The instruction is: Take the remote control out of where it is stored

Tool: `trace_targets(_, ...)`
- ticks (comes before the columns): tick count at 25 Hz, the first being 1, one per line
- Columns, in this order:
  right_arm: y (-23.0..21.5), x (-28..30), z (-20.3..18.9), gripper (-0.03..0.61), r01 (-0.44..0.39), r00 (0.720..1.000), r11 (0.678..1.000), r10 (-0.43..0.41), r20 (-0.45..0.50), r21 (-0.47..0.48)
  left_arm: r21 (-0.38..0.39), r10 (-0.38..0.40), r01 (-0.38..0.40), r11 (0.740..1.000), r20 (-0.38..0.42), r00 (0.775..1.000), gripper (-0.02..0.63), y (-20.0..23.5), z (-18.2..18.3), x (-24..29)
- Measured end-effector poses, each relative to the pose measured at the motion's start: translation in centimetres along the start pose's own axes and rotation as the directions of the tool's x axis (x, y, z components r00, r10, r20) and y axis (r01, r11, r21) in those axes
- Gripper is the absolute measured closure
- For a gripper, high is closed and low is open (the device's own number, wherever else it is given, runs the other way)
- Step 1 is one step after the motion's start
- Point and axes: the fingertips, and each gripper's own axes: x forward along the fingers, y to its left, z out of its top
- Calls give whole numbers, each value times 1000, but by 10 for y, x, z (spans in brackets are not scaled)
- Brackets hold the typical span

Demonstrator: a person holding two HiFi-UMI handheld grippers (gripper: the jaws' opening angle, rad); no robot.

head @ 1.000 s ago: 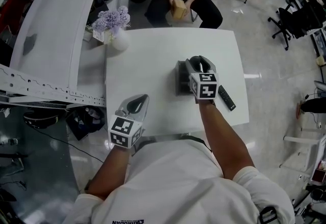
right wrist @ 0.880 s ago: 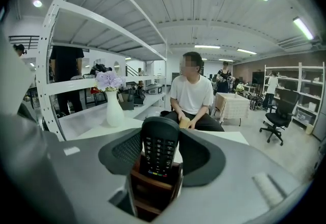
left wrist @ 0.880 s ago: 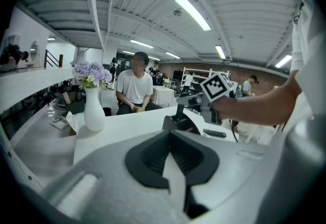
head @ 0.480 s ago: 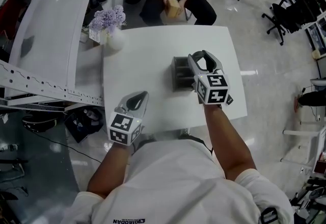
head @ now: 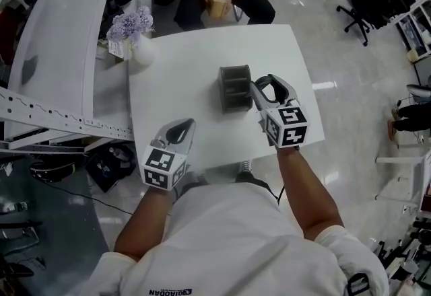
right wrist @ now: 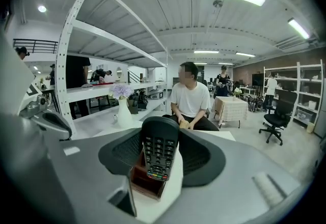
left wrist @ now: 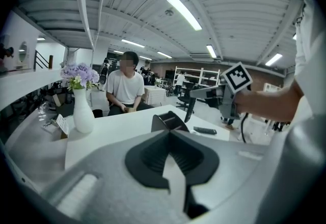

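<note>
Just right of the organizer (head: 236, 88), the right claw (right wrist: 159, 134) pinches the remote control (right wrist: 160, 154) upright. Farther from it, the left claw (left wrist: 169, 134) is pressed together, empty.

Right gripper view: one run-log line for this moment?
right gripper: shut on remote control, held at organizer box | left gripper: shut, empty | second remote control: flat on table

Almost nothing is legible. Dark lettering runs along the white shirt (head: 202, 247) at the bottom edge of the head view, upside down and too small to read. The remote control (right wrist: 159, 149) has rows of buttons with markings too fine to make out. The card (left wrist: 62, 123) beside the vase (left wrist: 83, 113) is unreadable. The cubes on the left gripper (head: 183, 130) and right gripper (head: 261, 85) show only black-and-white square patterns.
</note>
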Motion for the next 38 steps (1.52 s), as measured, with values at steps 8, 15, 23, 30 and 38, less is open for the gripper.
trace_targets(8,7,-35,-71,353,-14,990,1000,12,-144,-11,31,-43,43,999,-15,999,612,-7,0,5)
trace_targets(15,29,-57,-129,353,-28,967,993,55,-247,113,52,-85,87,995,-28,996,612,-18,-1,11)
trace_targets(23,42,-54,-171,353,-27,921,992,73,-383,125,48,-116,118,992,-41,992,612,-28,-10,10)
trace_targets(30,28,-23,-188,354,-4,899,992,60,-433,129,36,-92,93,995,-35,995,612,-24,-12,4)
trace_targets(38,22,13,-219,387,-9,862,978,112,-494,207,21,-60,61,998,-38,997,612,-18,-16,-4)
